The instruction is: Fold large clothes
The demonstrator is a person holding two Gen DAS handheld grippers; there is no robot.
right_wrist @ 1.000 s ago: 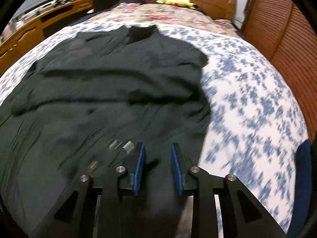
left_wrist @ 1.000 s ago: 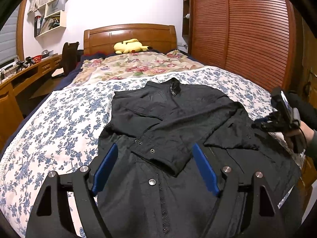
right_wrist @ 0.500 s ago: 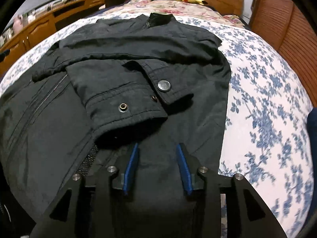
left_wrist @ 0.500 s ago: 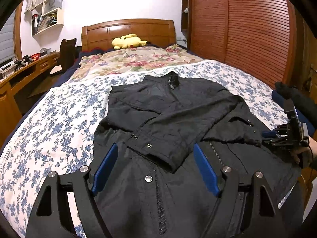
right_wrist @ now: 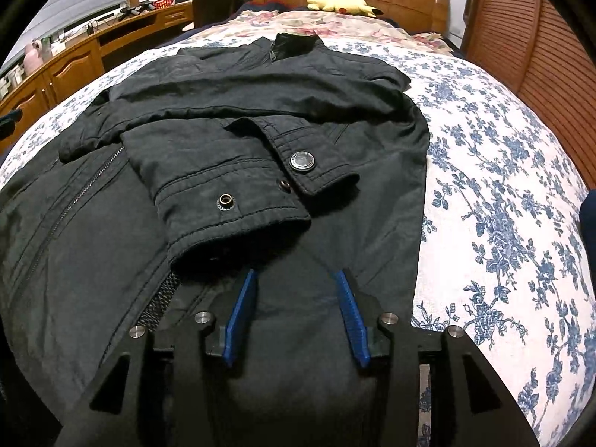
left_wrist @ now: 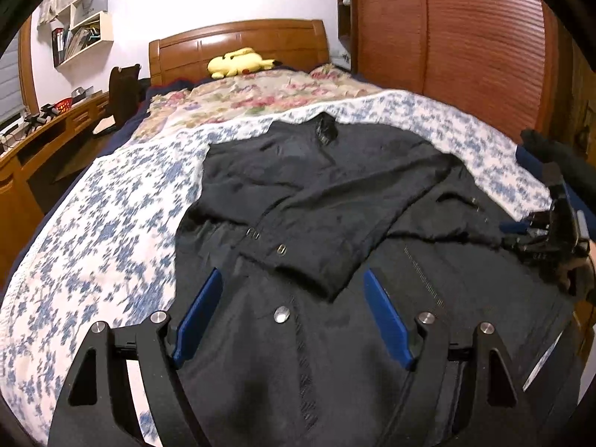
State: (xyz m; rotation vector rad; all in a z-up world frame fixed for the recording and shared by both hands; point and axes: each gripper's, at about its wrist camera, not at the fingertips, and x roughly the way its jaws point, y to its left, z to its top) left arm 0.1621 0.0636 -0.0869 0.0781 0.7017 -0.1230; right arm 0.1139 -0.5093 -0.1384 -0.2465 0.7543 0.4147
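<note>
A large black jacket point(left_wrist: 327, 201) lies flat on the bed, collar toward the headboard, both sleeves folded across its front. My left gripper point(left_wrist: 292, 279) is open and empty above the lower front, just short of the left sleeve's cuff point(left_wrist: 298, 260). In the right wrist view the jacket point(right_wrist: 260, 85) fills the middle. My right gripper point(right_wrist: 294, 275) is open and empty low over the hem, just short of the right sleeve's snap cuff point(right_wrist: 238, 197). The right gripper also shows in the left wrist view point(left_wrist: 521, 232) at the jacket's right edge.
The bed has a blue-flowered sheet point(left_wrist: 93, 223) and a floral blanket point(left_wrist: 260, 93) near the wooden headboard point(left_wrist: 238, 44). A yellow plush toy point(left_wrist: 238, 63) lies there. A wooden desk point(left_wrist: 33, 138) and chair point(left_wrist: 123, 93) stand left; a slatted wardrobe point(left_wrist: 465, 37) stands right.
My right gripper let go of the right sleeve, opened its jaws wide and drew back toward the hem. My left gripper stayed open and shifted only slightly.
</note>
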